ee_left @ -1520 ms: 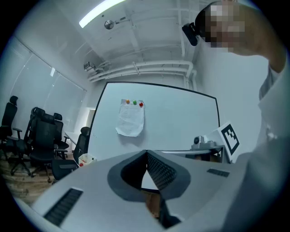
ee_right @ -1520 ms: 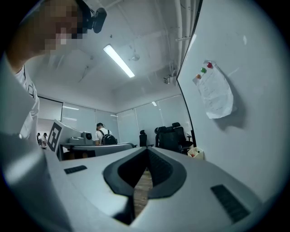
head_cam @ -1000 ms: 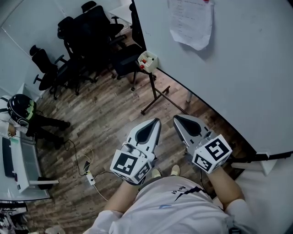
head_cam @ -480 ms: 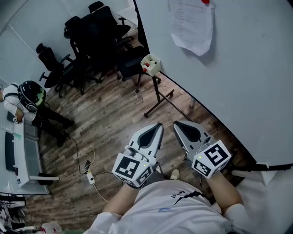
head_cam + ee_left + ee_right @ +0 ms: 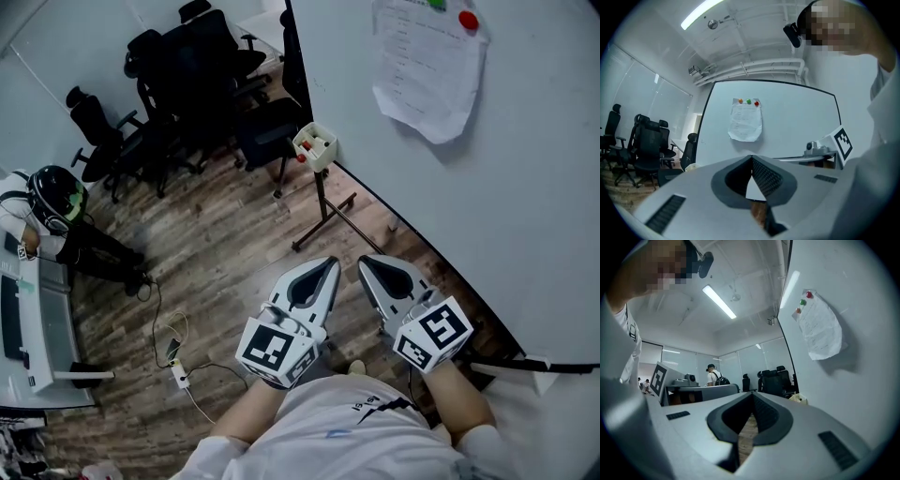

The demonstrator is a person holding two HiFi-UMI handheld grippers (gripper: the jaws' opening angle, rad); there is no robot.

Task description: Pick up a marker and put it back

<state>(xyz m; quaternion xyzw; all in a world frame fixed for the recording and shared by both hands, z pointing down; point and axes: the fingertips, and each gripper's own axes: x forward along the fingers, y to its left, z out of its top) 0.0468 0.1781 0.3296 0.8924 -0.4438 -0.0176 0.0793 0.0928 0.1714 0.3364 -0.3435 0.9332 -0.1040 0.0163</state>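
Observation:
No marker shows plainly in any view. A small white box (image 5: 315, 145) with red items in it sits on top of a thin black stand beside the whiteboard (image 5: 506, 206); whether those items are markers I cannot tell. My left gripper (image 5: 328, 263) and right gripper (image 5: 364, 261) are held side by side at waist height over the wooden floor, pointing toward the stand. Each is shut, the tips meeting with nothing between them, as the left gripper (image 5: 751, 157) and right gripper (image 5: 752, 394) views confirm. The white box (image 5: 799, 399) lies ahead of the right gripper.
A sheet of paper (image 5: 427, 80) hangs on the whiteboard under coloured magnets (image 5: 468, 20). Black office chairs (image 5: 178, 84) cluster at the back left. A seated person (image 5: 52, 202) is at a desk on the left. A power strip and cable (image 5: 176, 366) lie on the floor.
The head view has shifted, so the whiteboard paper sits further right and lower. Both grippers stay shut and side by side, drifting slightly.

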